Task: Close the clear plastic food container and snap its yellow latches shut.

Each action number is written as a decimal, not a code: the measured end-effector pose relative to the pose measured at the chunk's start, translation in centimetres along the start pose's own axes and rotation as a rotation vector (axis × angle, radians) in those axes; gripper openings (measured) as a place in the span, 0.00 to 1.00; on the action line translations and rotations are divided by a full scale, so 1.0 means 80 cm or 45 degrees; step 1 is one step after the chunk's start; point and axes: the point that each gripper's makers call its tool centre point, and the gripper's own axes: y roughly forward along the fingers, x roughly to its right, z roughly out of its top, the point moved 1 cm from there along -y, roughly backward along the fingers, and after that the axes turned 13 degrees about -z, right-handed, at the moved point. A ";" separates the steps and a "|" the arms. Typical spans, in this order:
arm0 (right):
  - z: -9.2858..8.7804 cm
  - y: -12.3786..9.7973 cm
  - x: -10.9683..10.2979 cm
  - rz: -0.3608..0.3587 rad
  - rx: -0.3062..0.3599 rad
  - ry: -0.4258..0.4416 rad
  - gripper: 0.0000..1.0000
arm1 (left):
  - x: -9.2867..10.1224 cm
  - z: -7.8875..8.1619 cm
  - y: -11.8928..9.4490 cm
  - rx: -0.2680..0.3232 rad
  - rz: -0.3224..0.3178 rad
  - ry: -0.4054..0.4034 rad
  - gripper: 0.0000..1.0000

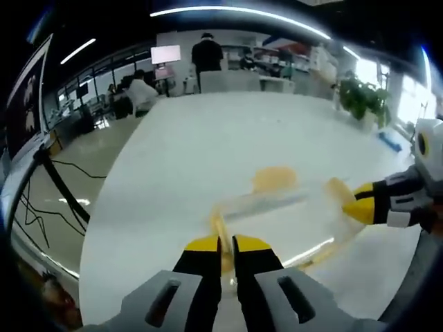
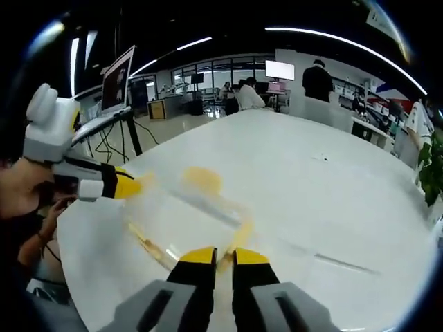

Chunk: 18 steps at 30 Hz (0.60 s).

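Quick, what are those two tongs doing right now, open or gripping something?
Left tongs: shut on a yellow latch of the clear container.
Right tongs: shut on the latch at the opposite end.

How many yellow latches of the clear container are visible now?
3. In the left gripper view: one far latch, one by the right hand-held gripper, one at the left hand-held gripper. A fourth may be hidden.

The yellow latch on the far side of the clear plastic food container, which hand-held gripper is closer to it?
Neither clearly. The far yellow latch sits apart from both: the left hand-held gripper is at the near end of the clear plastic food container, the right hand-held gripper at another end.
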 end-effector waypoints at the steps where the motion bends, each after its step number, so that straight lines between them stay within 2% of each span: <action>1: 0.002 -0.002 0.000 0.004 0.007 0.005 0.04 | 0.000 0.002 -0.002 0.005 0.004 0.000 0.03; 8: 0.018 -0.013 0.006 0.011 0.047 0.036 0.03 | 0.009 0.008 -0.019 0.024 0.010 -0.021 0.04; 18: 0.029 -0.034 0.013 -0.001 0.093 -0.001 0.03 | 0.023 0.034 -0.034 0.061 0.008 0.018 0.04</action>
